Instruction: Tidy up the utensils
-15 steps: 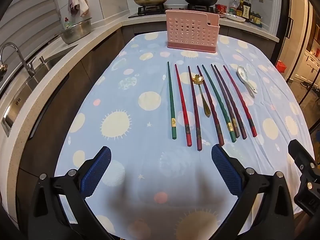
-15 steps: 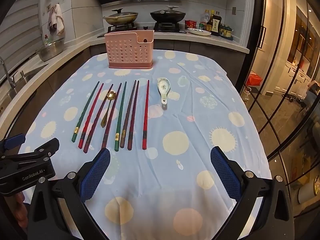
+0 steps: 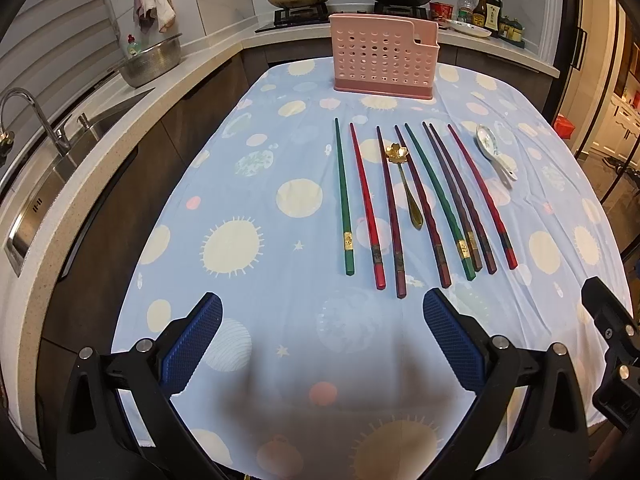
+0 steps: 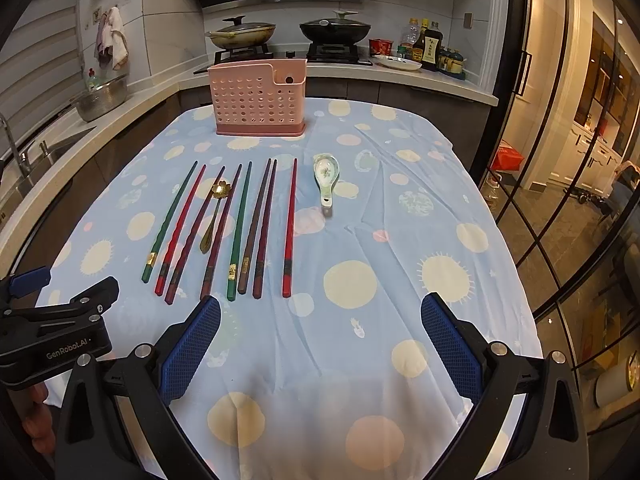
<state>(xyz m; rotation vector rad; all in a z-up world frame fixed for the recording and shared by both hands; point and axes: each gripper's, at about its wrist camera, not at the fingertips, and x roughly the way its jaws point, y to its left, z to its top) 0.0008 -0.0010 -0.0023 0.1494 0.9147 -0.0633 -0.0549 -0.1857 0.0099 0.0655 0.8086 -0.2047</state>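
Left to right across the bench (image 3: 256, 320): the left gripper (image 3: 320, 344) hovers above the near edge of the cloth, jaws wide apart and holding nothing. Ahead of it lies the row of chopsticks (image 3: 424, 200), eight in all, green, red and dark ones, lying side by side with their long axes running away from the jaws toward the rack (image 3: 383, 58). Their thick butt ends point back at the grippers; their thin tips point at the rack. A gold spoon (image 3: 406, 184) lies among them, parallel, between the third and fourth stick, bowl end toward the rack. Just right of the row, apart from the last red stick, a white spoon (image 3: 494, 152) lies at a slant, handle toward the near right.

The pink rack stands upright at the far end of the bench, well beyond the tips, with nothing visible in it.

The right gripper (image 4: 320, 344) also hangs over the near edge, jaws spread and bare. In its view the butt ends of the middle sticks sit just ahead of its left pad (image 4: 192, 352), while the white spoon (image 4: 327, 178) is straight ahead and farther off.

Judging from this, nothing is sorted yet. The butt ends lie nearest both grippers: the left one faces the left half of the row, the right one is closer to the last red stick and the white spoon. Since the sticks run lengthwise away from the jaws, the jaws already close across a stick's width.
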